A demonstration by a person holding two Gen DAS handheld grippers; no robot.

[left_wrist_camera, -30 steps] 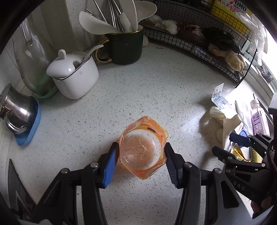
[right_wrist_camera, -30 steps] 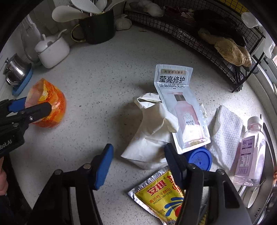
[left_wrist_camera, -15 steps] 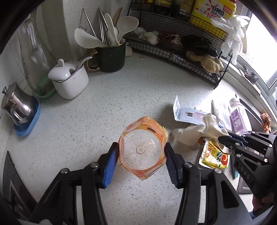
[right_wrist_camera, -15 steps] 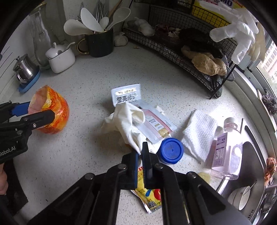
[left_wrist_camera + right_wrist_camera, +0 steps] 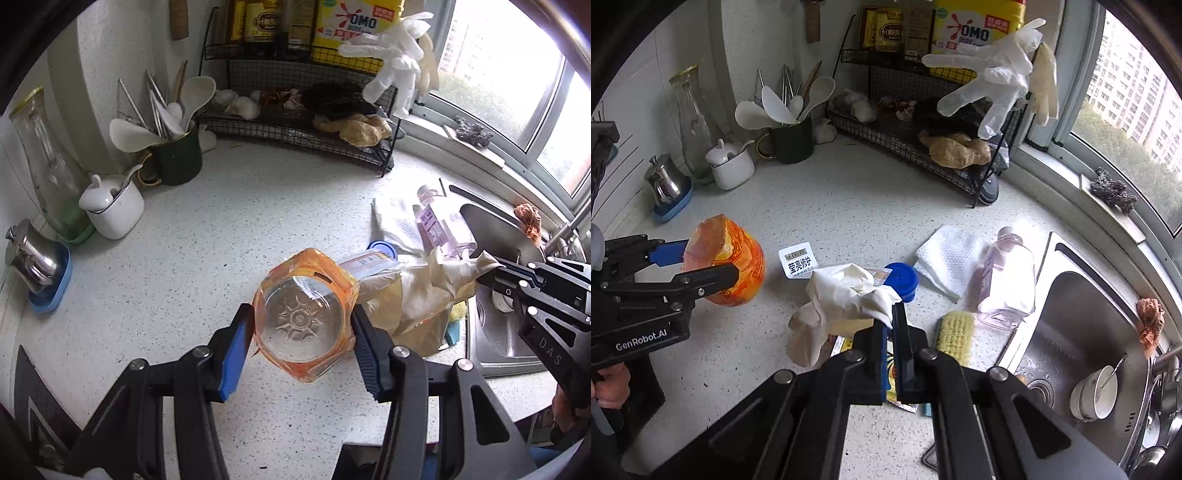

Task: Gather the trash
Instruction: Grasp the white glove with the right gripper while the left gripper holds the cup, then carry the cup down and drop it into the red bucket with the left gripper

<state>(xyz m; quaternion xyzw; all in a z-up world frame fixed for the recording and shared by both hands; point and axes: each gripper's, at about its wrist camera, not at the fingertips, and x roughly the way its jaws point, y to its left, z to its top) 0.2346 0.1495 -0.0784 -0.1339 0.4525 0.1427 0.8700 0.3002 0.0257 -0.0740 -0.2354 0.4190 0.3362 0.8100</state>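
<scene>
- The left tool [image 5: 301, 328] grips a clear plastic cup wrapped in an orange film label [image 5: 304, 314], one pad pressed on each side of the wall. The open mouth faces up toward the wrist camera, and the cup hangs clear of the speckled white tabletop [image 5: 221, 229], which probably keeps any residue inside while it is carried.
- The right tool [image 5: 891, 325] is clamped tight on a crumpled cream disposable glove [image 5: 842, 295]. It pinches only one edge, so the rest of the glove droops below the tips; thin, limp material like this gives little else to hold.
- The two tools sit near each other, with the glove dangling just beside the cup in the left wrist view. That placing suggests the cup may serve as a holder for the glove, though that is only a guess.
- More trash lies on the tabletop beside the steel sink [image 5: 1082, 332]: a white sachet with printed characters [image 5: 798, 260], a round blue plastic lid [image 5: 901, 277], a folded white paper towel [image 5: 949, 254], a clear bottle with pinkish liquid lying on its side [image 5: 1006, 273] and a yellow instant-drink packet [image 5: 892, 373] partly hidden behind the right tool.
- The glove may slip from such a slim pinch if swung quickly.
</scene>
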